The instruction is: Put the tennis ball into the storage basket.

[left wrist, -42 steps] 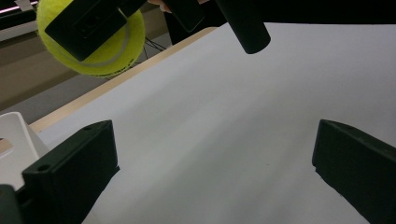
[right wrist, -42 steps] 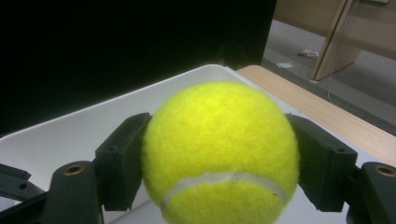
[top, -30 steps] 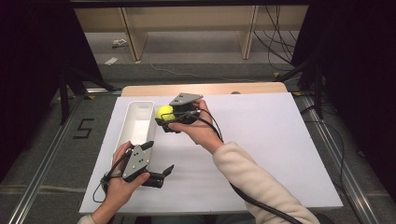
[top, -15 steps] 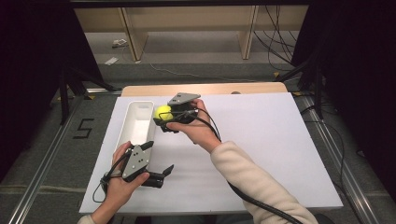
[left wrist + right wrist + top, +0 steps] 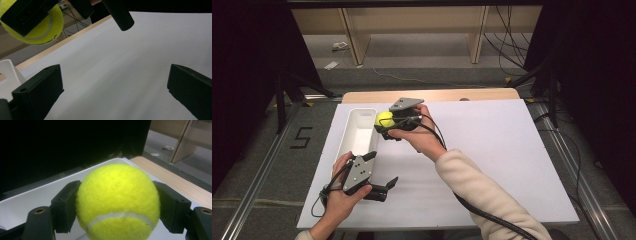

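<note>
Our right gripper [image 5: 384,121] points away from us toward the left, raised off the table, its jaws clamped on a ball [image 5: 117,201]. Nearer us and lower, our left gripper [image 5: 382,172] points right with its jaws spread wide, nothing between them.

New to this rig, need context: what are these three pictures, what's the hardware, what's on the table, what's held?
There is no robot here. A person holds a two-jaw gripper in each hand at a white table. The high view looks down from above the person's side. The other two pictures come from cameras riding on each gripper, looking along its black jaws.

The right gripper is shut on a yellow tennis ball, held at the right edge of a long white tray near the table's left side. The left gripper is nearer the person, jaws wide open with nothing between them. Its camera sees the ball at upper left.
</note>
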Demonstrator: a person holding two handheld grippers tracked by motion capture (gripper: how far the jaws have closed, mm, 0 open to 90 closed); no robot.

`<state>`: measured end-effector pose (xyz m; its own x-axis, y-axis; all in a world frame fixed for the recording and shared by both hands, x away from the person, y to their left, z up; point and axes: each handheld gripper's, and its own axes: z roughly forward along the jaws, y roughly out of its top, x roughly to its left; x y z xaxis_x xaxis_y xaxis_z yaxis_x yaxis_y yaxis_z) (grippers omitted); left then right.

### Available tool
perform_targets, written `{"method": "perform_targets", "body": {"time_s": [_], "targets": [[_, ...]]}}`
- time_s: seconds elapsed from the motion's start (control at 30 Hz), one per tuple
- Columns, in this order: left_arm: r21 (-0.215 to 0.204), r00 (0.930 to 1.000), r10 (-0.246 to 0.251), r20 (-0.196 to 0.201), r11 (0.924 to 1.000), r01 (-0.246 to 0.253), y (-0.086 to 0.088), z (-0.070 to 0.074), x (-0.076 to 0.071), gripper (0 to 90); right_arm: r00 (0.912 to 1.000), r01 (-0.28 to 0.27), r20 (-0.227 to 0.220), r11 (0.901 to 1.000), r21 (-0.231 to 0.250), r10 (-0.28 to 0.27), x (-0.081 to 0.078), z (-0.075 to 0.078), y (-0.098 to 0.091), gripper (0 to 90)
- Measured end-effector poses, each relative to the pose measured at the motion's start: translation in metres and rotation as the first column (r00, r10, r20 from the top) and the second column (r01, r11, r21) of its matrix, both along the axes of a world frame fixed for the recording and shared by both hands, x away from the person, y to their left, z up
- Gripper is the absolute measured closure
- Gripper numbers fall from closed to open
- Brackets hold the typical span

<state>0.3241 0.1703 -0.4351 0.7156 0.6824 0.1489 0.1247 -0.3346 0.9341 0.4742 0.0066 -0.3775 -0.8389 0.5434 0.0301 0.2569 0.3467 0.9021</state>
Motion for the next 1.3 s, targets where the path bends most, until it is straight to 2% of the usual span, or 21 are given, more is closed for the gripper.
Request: {"method": "perform_targets", "body": {"time_s": [0.67,1.3], "targets": [[0.005,1.0000,-0.001,0.001,1.0000,0.001,-0.001,0.000,0.000,0.0,1.0000,-0.006,-0.005,1.0000,-0.004,0.006,0.003,0.004,0.012,27.1],[0.006,1.0000,-0.003,0.003,1.0000,0.003,-0.001,0.000,-0.001,0.0,0.9999,-0.010,-0.011,0.9999,-0.002,0.010,0.005,0.001,0.022,27.1]]}}
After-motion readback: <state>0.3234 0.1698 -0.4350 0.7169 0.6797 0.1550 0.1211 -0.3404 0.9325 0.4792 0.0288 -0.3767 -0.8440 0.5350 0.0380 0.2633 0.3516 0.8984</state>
